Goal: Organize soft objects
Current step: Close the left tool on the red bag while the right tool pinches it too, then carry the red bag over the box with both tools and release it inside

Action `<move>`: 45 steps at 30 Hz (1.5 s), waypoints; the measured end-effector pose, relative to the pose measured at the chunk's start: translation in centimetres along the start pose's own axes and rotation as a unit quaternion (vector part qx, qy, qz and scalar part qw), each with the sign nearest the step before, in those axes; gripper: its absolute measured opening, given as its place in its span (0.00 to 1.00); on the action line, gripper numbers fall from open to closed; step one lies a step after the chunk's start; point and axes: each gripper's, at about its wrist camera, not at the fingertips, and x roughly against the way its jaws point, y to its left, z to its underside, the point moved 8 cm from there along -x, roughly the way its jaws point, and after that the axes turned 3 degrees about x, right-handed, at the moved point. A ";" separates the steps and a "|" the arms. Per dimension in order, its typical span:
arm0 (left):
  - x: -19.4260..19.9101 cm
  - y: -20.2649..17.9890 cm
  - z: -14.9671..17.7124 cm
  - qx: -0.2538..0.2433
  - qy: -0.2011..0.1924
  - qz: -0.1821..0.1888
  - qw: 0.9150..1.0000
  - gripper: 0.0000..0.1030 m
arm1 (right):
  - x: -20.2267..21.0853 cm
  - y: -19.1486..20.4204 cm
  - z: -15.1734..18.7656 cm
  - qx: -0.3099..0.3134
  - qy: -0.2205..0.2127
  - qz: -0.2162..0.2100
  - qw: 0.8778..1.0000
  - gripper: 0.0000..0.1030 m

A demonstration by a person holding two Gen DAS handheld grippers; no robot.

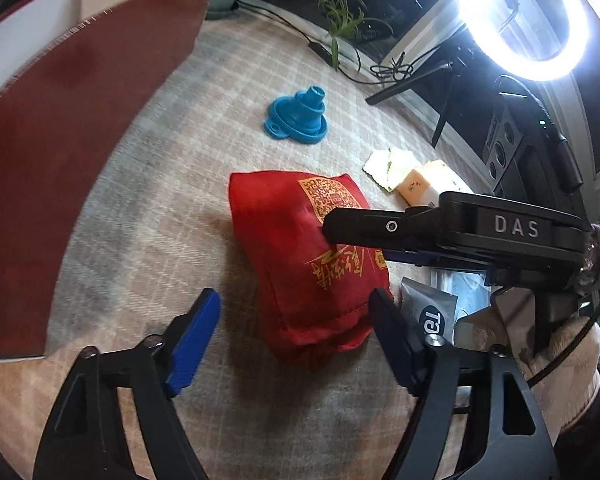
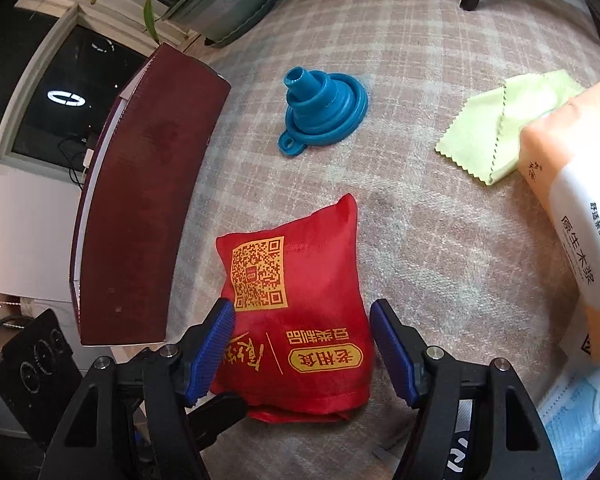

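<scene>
A red fabric pouch (image 1: 300,264) with a yellow QR code and lettering lies on the checked cloth; it also shows in the right wrist view (image 2: 300,312). My right gripper (image 2: 302,346) is open, its blue pads on either side of the pouch's near end. In the left wrist view the right gripper (image 1: 340,232) comes in from the right over the pouch. My left gripper (image 1: 296,336) is open, just before the pouch's near end. A blue collapsible funnel (image 2: 322,110) stands further back, also in the left wrist view (image 1: 298,116).
A dark red box (image 2: 140,200) stands at the left, seen too in the left wrist view (image 1: 60,128). A light green cloth (image 2: 504,128) and an orange-white tissue pack (image 2: 576,216) lie right. A mask packet (image 2: 580,412) lies near right. A ring light (image 1: 524,12) and potted plant (image 2: 220,0) stand behind.
</scene>
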 end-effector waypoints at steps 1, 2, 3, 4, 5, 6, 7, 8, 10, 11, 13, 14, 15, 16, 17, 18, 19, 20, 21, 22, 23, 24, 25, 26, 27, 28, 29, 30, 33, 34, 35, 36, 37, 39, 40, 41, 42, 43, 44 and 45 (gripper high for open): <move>-0.2 0.0 0.0 0.001 0.004 0.003 1.000 0.68 | 0.0 0.0 0.1 0.000 0.000 0.000 1.000 0.65; -0.5 -0.1 0.1 0.002 0.010 0.009 1.000 0.68 | 0.0 0.0 0.1 -0.001 0.000 0.000 1.000 0.65; -0.8 -0.2 0.2 0.004 0.017 0.015 1.000 0.67 | -0.1 0.1 0.2 -0.001 0.001 0.000 1.000 0.65; -1.1 -0.3 0.2 0.006 0.023 0.021 1.000 0.67 | -0.1 0.2 0.2 0.000 0.001 0.000 1.000 0.65; -1.3 -0.4 0.3 0.006 0.029 0.026 0.999 0.64 | 0.0 0.3 0.3 0.002 0.002 0.000 1.000 0.65; -1.5 -0.5 0.4 0.006 0.032 0.029 0.999 0.61 | -0.1 0.4 0.4 0.003 0.002 0.000 1.000 0.65; -1.5 -0.6 0.4 0.003 0.028 0.028 0.999 0.59 | -0.1 0.5 0.5 0.004 0.002 0.000 1.000 0.65; -1.5 -0.6 0.4 0.002 0.029 0.028 0.999 0.58 | -0.2 0.5 0.6 0.004 0.002 0.000 1.000 0.65; -1.5 -0.6 0.3 0.001 0.029 0.028 0.999 0.57 | -0.2 0.6 0.7 0.003 -0.002 0.003 1.000 0.65; -1.4 -0.6 0.3 0.001 0.029 0.027 0.999 0.55 | -0.1 0.6 0.8 0.001 -0.004 0.003 1.000 0.64; -1.1 -0.8 0.4 -0.004 0.026 0.027 0.999 0.55 | 0.1 0.7 1.0 -0.007 -0.008 -0.003 1.000 0.64; -0.8 -0.9 0.5 -0.008 0.023 0.026 0.999 0.55 | 0.3 0.8 1.2 -0.009 -0.012 -0.005 1.000 0.64; -0.4 -1.0 0.6 -0.012 0.020 0.025 0.999 0.55 | 0.6 1.0 1.4 -0.010 -0.015 -0.006 1.000 0.64; -0.1 -1.1 0.6 -0.013 0.019 0.026 0.999 0.55 | 0.8 1.2 1.6 -0.010 -0.019 -0.007 1.000 0.64; 0.2 -1.3 0.7 -0.014 0.016 0.028 0.999 0.55 | 1.1 1.3 1.7 -0.011 -0.022 -0.007 1.000 0.64; 0.8 -1.5 0.8 -0.018 0.012 0.029 0.999 0.55 | 1.5 1.6 1.9 -0.010 -0.026 -0.008 1.000 0.64; 1.3 -1.7 0.8 -0.022 0.008 0.029 0.999 0.55 | 1.9 1.9 2.1 -0.009 -0.030 -0.009 0.999 0.64; 2.1 -2.0 0.8 -0.029 0.002 0.031 0.999 0.55 | 2.5 2.4 2.3 -0.006 -0.035 -0.010 0.999 0.64; 2.6 -2.2 0.8 -0.033 -0.002 0.032 0.999 0.55 | 3.1 3.0 2.4 -0.002 -0.042 -0.012 0.999 0.64; 3.5 -2.4 0.7 -0.038 -0.009 0.033 0.999 0.55 | 3.6 3.5 2.5 0.000 -0.047 -0.015 0.999 0.64; 4.4 -2.6 0.6 -0.045 -0.018 0.034 0.998 0.55 | 4.2 4.1 2.5 0.002 -0.054 -0.019 0.998 0.64; 5.2 -2.6 0.4 -0.049 -0.025 0.035 0.998 0.55 | 4.7 4.7 2.6 0.004 -0.061 -0.024 0.998 0.64; 6.0 -2.8 0.1 -0.052 -0.033 0.036 0.997 0.55 | 5.3 5.4 2.6 0.006 -0.068 -0.029 0.997 0.64; 6.9 -2.7 0.0 -0.056 -0.041 0.036 0.997 0.55 | 5.8 6.1 2.6 0.009 -0.075 -0.033 0.997 0.64; 7.9 -2.7 -0.3 -0.060 -0.050 0.036 0.996 0.55 | 6.3 6.8 2.6 0.013 -0.082 -0.035 0.996 0.64; 8.7 -2.6 -0.6 -0.064 -0.057 0.035 0.996 0.55 | 6.7 7.7 2.4 0.019 -0.089 -0.038 0.995 0.64; 9.4 -2.4 -0.8 -0.066 -0.064 0.034 0.995 0.55 | 7.1 8.6 2.3 0.025 -0.094 -0.039 0.994 0.64; 10.2 -2.1 -1.0 -0.068 -0.071 0.033 0.995 0.55 | 7.3 9.5 2.1 0.032 -0.099 -0.039 0.994 0.64; 12.2 -1.1 -1.6 -0.071 -0.091 0.029 0.993 0.55 | 7.6 12.4 1.8 0.056 -0.113 -0.037 0.991 0.64; 12.8 -0.7 -1.8 -0.072 -0.096 0.027 0.992 0.55 | 7.6 13.1 1.8 0.063 -0.116 -0.036 0.991 0.64; 13.4 -0.2 -1.9 -0.071 -0.102 0.027 0.992 0.55 | 7.6 14.2 1.6 0.072 -0.120 -0.036 0.989 0.64; 14.1 0.3 -2.1 -0.070 -0.108 0.026 0.991 0.55 | 7.4 15.0 1.5 0.078 -0.122 -0.036 0.989 0.64; 14.6 0.9 -2.3 -0.069 -0.113 0.024 0.991 0.55 | 7.4 15.9 1.3 0.084 -0.124 -0.036 0.988 0.64; 15.7 2.0 -2.7 -0.065 -0.122 0.021 0.990 0.55 | 7.0 17.7 0.8 0.097 -0.126 -0.039 0.987 0.64; 16.2 2.6 -3.0 -0.063 -0.125 0.020 0.990 0.55 | 6.8 18.3 0.8 0.101 -0.127 -0.040 0.986 0.64; 16.6 3.2 -3.2 -0.060 -0.129 0.018 0.990 0.55 | 6.5 19.3 0.5 0.107 -0.128 -0.041 0.985 0.64; 17.1 3.9 -3.5 -0.058 -0.134 0.015 0.989 0.55 | 6.1 19.9 0.2 0.110 -0.129 -0.042 0.985 0.64; 17.5 4.6 -3.8 -0.056 -0.138 0.012 0.989 0.55 | 5.8 20.4 0.1 0.114 -0.129 -0.044 0.984 0.64; 17.8 5.1 -4.0 -0.054 -0.141 0.010 0.989 0.55 | 5.4 21.2 -0.2 0.118 -0.129 -0.045 0.984 0.64; 18.1 5.7 -4.3 -0.052 -0.143 0.007 0.988 0.55 | 4.9 21.9 -0.4 0.122 -0.128 -0.045 0.983 0.64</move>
